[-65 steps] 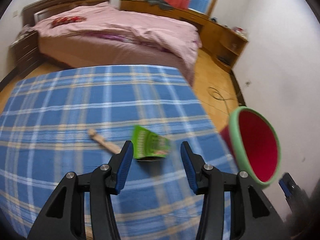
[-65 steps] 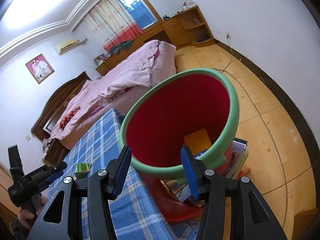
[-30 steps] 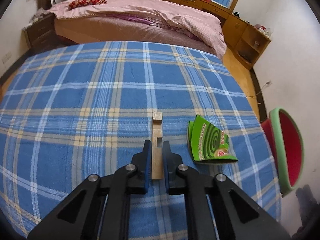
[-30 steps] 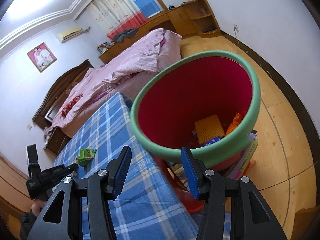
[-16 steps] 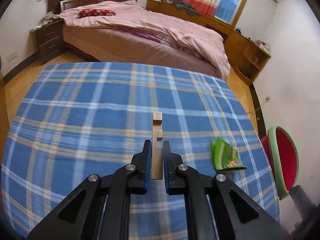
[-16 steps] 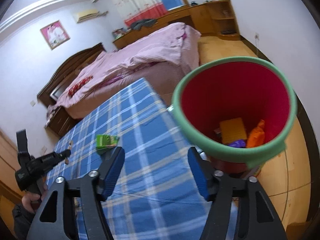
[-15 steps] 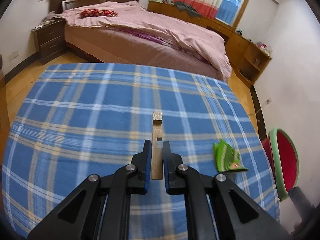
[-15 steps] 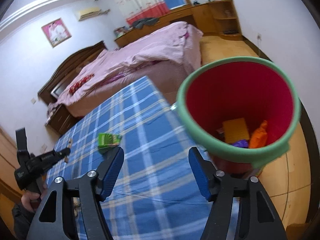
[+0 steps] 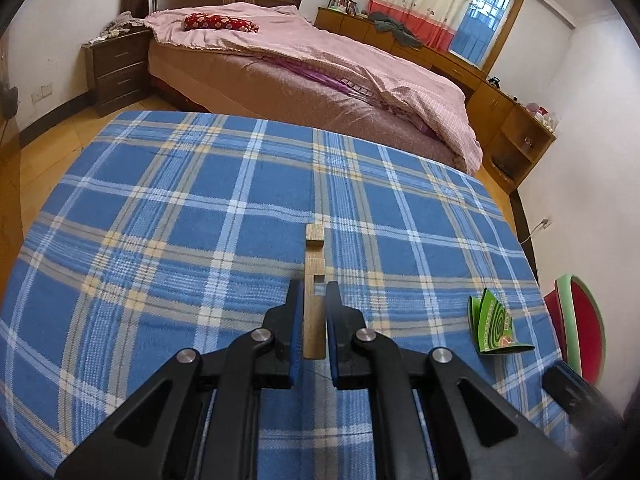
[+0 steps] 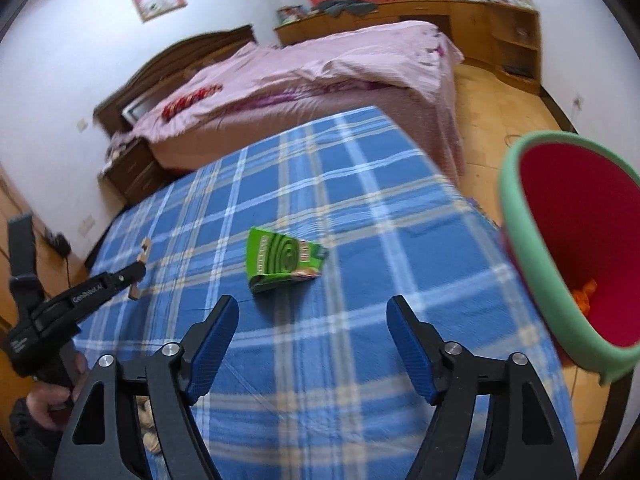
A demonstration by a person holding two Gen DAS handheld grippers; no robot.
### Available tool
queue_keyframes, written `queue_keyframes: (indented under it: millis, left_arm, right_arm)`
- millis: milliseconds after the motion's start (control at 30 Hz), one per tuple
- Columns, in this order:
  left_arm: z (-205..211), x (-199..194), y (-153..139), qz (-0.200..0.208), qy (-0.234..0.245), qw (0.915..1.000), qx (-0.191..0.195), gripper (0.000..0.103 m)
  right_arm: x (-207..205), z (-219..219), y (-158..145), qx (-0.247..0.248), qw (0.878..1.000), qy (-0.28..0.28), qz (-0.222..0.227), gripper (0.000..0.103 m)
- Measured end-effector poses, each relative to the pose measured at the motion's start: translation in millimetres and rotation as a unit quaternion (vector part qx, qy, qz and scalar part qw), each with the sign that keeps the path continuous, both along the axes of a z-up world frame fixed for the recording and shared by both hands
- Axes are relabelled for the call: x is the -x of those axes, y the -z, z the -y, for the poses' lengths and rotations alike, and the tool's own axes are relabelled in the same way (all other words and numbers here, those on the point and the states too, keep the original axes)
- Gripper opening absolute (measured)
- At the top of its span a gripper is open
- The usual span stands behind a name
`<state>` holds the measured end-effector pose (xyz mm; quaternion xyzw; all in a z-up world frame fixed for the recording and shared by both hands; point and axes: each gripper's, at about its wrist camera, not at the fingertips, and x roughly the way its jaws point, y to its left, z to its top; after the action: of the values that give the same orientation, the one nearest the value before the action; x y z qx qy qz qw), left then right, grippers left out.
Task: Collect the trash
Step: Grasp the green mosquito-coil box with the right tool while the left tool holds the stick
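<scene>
While the left gripper (image 9: 313, 312) is staying pinched on the wooden stick (image 9: 314, 280), now lifted off the checked table (image 9: 160, 220), the right gripper (image 10: 312, 334) is turning away from the red bin (image 10: 576, 256) at the right edge, its jaws opening with nothing between them, toward the green packet (image 10: 282, 260) lying mid-table; likely the next pickup.

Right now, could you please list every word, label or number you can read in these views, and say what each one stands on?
"GenRobot.AI": white lettering along the side of the left hand-held gripper, seen from the right wrist view.
Green packet: print around its spiral design is too blurred to read; in the left wrist view it is too small.
Left hand-held gripper's body, lower down: a second white marking, too blurred to read.
Nothing else legible.
</scene>
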<state>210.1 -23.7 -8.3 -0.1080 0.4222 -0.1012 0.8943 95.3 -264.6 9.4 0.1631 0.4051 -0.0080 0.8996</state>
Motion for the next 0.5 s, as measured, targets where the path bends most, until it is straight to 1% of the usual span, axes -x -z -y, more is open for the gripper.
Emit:
queue_keyframes:
  millis: [133, 267, 500]
  left_arm:
    - [-2, 3, 0, 0.008, 0.001, 1.0000, 0.000, 0.010]
    - [-3, 3, 2, 0.005, 0.000, 1.0000, 0.002, 0.010]
    - [-3, 2, 7, -0.004, 0.001, 1.0000, 0.005, 0.010]
  right_arm:
    - [-21, -18, 10, 0.027, 0.999, -0.030, -0.014, 0.080]
    - [-35, -29, 18, 0.055, 0.997, -0.050, -0.023, 0.080]
    - [-56, -40, 23, 0.098, 0.993, -0.055, -0.031, 0.080]
